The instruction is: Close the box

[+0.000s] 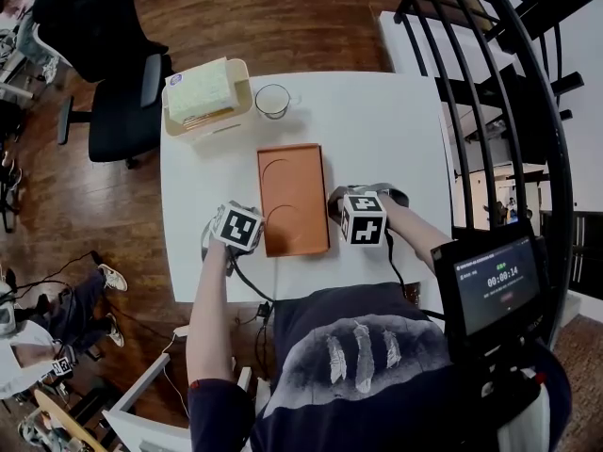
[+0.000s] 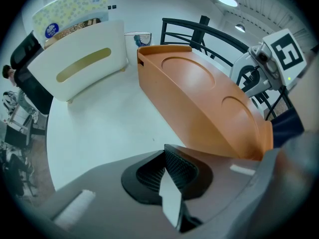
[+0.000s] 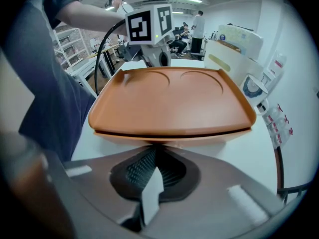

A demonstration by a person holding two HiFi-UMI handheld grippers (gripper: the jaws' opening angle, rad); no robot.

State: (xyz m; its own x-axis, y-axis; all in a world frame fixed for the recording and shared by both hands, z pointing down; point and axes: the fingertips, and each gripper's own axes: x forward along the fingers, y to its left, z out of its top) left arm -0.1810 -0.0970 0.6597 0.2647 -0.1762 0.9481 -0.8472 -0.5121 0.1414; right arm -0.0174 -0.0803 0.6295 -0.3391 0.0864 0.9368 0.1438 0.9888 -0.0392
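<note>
An orange box (image 1: 293, 199) with its lid lying on top sits in the middle of the white table (image 1: 396, 130). In the right gripper view a thin dark gap runs under the lid's near edge of the box (image 3: 169, 101). My left gripper (image 1: 258, 222) sits at the box's left side near its front corner, jaws shut and empty (image 2: 169, 158), beside the box wall (image 2: 199, 93). At the box's right side my right gripper (image 1: 333, 205) is shut too, its tip (image 3: 154, 156) just under the lid's edge with nothing between the jaws.
A white holder (image 1: 203, 97) with a tissue pack stands at the table's back left, with a glass (image 1: 272, 100) beside it. A black chair (image 1: 104, 45) is left of the table, a black railing (image 1: 490, 64) on the right. A screen (image 1: 495, 285) hangs near my right arm.
</note>
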